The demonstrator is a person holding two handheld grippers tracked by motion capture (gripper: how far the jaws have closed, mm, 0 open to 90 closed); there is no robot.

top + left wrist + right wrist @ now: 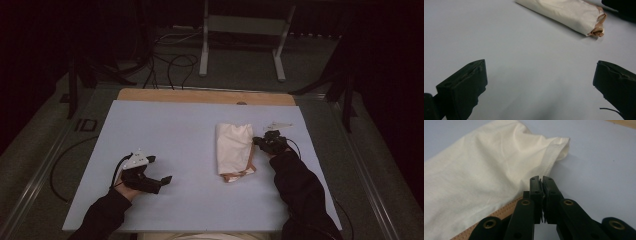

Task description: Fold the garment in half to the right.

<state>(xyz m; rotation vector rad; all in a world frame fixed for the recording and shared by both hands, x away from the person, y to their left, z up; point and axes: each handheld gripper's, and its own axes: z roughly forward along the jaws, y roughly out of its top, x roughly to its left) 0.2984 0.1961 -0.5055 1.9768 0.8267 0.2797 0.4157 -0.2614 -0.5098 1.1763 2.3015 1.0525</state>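
A folded cream cloth [234, 147] with a tan trim lies right of centre on the pale blue board [165, 125]. My right gripper [256, 140] is at the cloth's right edge, jaws shut together. In the right gripper view its tips [541, 179] sit just beside the cloth [474, 177] and its stitched hem, with nothing visible between them. My left gripper [160, 169] rests low on the near left of the board, open wide and apart from the cloth. The left gripper view has bare board between its jaws [540, 67], with the cloth [566, 13] farther off.
A wooden strip [200, 96] borders the board's far edge. Beyond it, cables [170, 62] lie on the dark floor and a white metal stand [240, 25] rises at the back. The person's dark sleeves enter from the bottom.
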